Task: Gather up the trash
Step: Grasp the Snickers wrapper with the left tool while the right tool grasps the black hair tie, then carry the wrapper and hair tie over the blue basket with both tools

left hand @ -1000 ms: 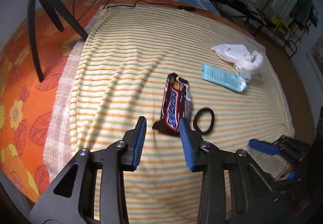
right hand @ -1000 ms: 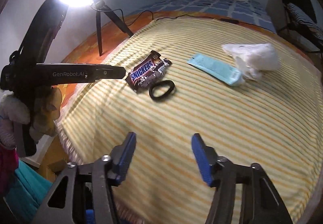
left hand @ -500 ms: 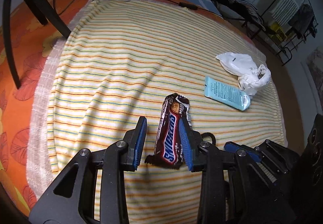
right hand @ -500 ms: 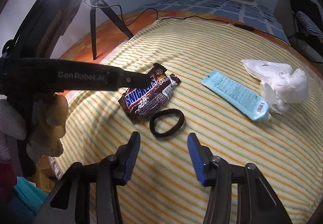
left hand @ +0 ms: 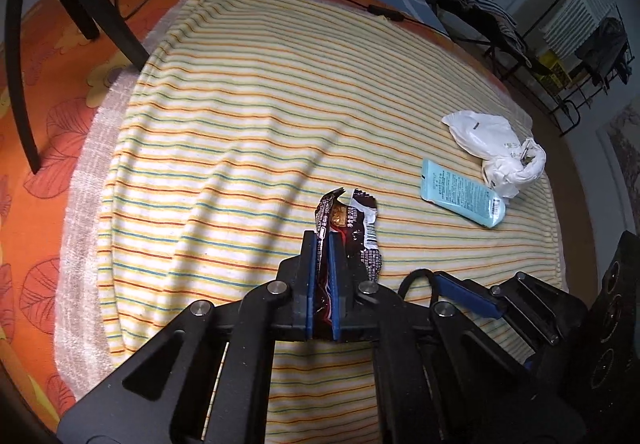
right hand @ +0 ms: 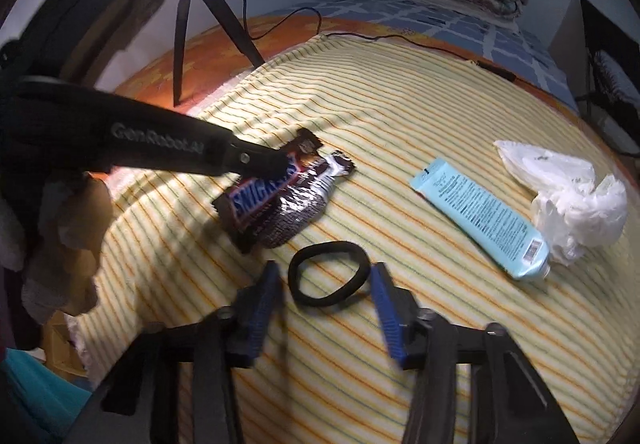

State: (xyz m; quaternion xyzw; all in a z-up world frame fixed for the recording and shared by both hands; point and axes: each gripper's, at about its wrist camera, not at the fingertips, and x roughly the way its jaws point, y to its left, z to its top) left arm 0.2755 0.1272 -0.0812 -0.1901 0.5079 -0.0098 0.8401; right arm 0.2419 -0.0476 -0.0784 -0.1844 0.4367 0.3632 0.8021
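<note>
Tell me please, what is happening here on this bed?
A person is collecting trash with two handheld grippers. The left gripper is shut on the Snickers wrapper. The right gripper is open, its fingers on either side of a black hair tie on the striped blanket. A light blue tube and a crumpled white plastic bag lie untouched farther right.
</note>
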